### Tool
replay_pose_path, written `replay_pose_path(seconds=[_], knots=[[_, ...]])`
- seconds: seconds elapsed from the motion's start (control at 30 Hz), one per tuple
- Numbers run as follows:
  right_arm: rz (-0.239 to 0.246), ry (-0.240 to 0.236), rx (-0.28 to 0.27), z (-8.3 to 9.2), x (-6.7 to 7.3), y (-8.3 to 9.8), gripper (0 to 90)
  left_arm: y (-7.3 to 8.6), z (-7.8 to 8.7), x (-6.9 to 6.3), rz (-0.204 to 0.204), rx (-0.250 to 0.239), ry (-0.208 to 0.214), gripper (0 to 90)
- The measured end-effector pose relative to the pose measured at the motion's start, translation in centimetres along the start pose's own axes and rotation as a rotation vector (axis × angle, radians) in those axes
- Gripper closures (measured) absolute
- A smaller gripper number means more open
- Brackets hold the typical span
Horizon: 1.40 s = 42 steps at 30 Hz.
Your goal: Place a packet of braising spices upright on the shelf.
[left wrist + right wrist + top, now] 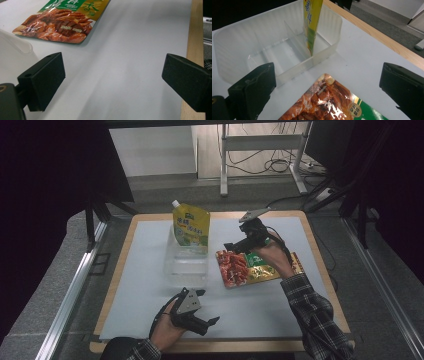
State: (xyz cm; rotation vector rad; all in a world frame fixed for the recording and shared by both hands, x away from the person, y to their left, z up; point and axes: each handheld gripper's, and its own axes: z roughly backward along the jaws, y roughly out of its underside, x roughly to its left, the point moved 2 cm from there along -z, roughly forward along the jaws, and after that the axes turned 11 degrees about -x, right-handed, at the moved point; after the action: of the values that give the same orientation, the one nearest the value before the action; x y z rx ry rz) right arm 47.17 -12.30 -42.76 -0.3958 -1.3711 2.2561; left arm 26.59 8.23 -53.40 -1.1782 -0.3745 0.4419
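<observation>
Right tool [235,245] over snack packet [245,267], packet's far edge hidden

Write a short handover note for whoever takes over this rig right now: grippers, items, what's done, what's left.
Left gripper: open, holding nothing, low over the near table.
Right gripper: open, holding nothing, poised above the snack packet's far end.
Yellow spout pouch: upright in the far compartment of the clear divided bin.
Snack packet: flat on the table, right of the bin.
Done: pouch binned.
Left, probably: grasp the packet and put it in the bin.
</observation>
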Motion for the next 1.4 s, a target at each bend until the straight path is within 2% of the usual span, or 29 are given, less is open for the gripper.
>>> replay_pose_path(seconds=[0.27,0.47,0.6,0.7,0.87,0.97,1.07,1.27,1.4], knots=[[-0.033,0.014,-0.012,1.6,-0.2,2.2,1.2,0.0,-0.1,-0.2,-0.008,0.001,0.002,4.3],[-0.034,0.035,-0.015,2.3,-0.6,3.8,1.2,0.0,-0.2,-0.3,-0.014,0.002,0.002,4.4],[-0.029,0.044,-0.01,2.8,-0.9,4.0,0.9,0.0,-0.1,-0.2,-0.014,0.001,0.0,4.4],[-0.039,0.046,-0.02,3.3,-1.2,4.2,1.0,-0.1,0.0,-0.1,-0.018,0.001,0.0,4.5],[-0.053,0.067,-0.006,3.6,-1.7,4.9,1.1,-0.1,-0.1,-0.3,-0.019,0.001,0.004,4.5],[-0.055,0.087,0.007,3.8,-2.3,5.5,2.0,-0.1,-0.2,-0.4,-0.027,0.006,0.008,4.5],[-0.085,0.084,0.006,4.2,-3.2,6.1,3.6,-0.1,-0.2,-0.3,-0.031,0.008,0.009,4.5],[-0.116,0.115,0.015,4.8,-4.7,7.3,3.7,-0.1,-0.1,-0.2,-0.023,0.001,0.005,4.5],[-0.125,0.156,0.052,5.1,-5.8,8.3,3.8,0.0,-0.2,-0.3,-0.027,0.005,0.007,4.5]])
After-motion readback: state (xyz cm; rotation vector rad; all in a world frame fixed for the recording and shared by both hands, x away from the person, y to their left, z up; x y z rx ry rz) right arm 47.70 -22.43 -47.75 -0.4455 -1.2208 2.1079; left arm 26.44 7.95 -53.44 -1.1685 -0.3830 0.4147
